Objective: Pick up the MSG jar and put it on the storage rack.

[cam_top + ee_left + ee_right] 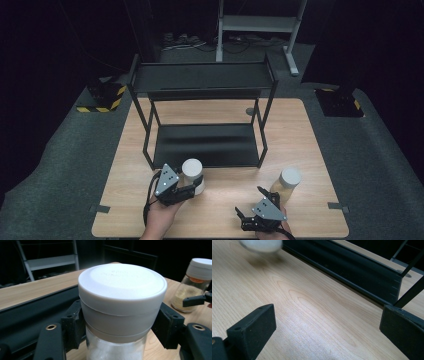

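1. Lower centre of the high view: left gripper (pixel 196 186) jaws clamp the white-lidded jar (pixel 192 175) below its lid.
2. Glass: rigid, slippery, breakable; grip the body.
3. Right gripper (pixel 327 327) jaws apart, empty.

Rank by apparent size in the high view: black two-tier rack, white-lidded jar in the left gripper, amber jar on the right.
1. black two-tier rack, by far the largest.
2 and 3. white-lidded jar and amber jar: look about alike, no ranking.
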`<action>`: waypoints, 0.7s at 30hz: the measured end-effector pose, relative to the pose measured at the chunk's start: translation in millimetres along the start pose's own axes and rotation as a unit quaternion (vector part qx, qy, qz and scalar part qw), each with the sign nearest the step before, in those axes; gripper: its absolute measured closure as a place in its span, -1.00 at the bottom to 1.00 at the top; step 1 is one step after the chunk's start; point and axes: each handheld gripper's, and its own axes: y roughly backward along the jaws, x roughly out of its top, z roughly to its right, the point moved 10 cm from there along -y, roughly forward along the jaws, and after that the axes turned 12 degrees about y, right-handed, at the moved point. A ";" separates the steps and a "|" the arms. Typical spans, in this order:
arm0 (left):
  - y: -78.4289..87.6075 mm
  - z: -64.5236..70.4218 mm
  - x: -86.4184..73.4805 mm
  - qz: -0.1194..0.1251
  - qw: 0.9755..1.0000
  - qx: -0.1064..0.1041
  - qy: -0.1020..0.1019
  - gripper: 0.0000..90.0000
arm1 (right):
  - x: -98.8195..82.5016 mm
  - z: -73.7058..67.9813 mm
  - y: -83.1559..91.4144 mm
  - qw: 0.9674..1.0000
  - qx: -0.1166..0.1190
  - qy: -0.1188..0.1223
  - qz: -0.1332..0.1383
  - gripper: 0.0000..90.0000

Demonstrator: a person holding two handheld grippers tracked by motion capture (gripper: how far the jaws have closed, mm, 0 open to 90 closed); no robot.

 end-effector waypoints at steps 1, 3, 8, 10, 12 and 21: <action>2.8 -1.8 1.2 0.002 1.000 0.003 0.001 -0.23 | 0.0 0.0 0.0 1.000 0.000 0.000 0.000 -1.00; 9.2 -5.6 4.2 0.005 1.000 0.009 -0.001 -0.23 | 0.0 0.0 0.0 1.000 0.000 0.000 0.000 -1.00; 21.4 -12.8 9.4 0.016 1.000 0.021 0.004 -0.23 | 0.2 -0.2 -0.1 1.000 0.000 0.001 -0.001 -1.00; 25.5 -15.3 11.4 0.019 1.000 0.025 0.005 -0.23 | 0.2 -0.1 -0.1 1.000 0.000 0.000 -0.001 -1.00; 29.5 -17.3 13.5 0.021 0.999 0.029 0.006 -0.23 | 0.1 0.0 -0.1 1.000 0.000 0.000 -0.001 -1.00; 43.9 -22.0 25.5 0.034 0.998 0.043 0.005 -0.23 | 0.0 -0.1 -0.1 1.000 0.000 0.000 0.000 -1.00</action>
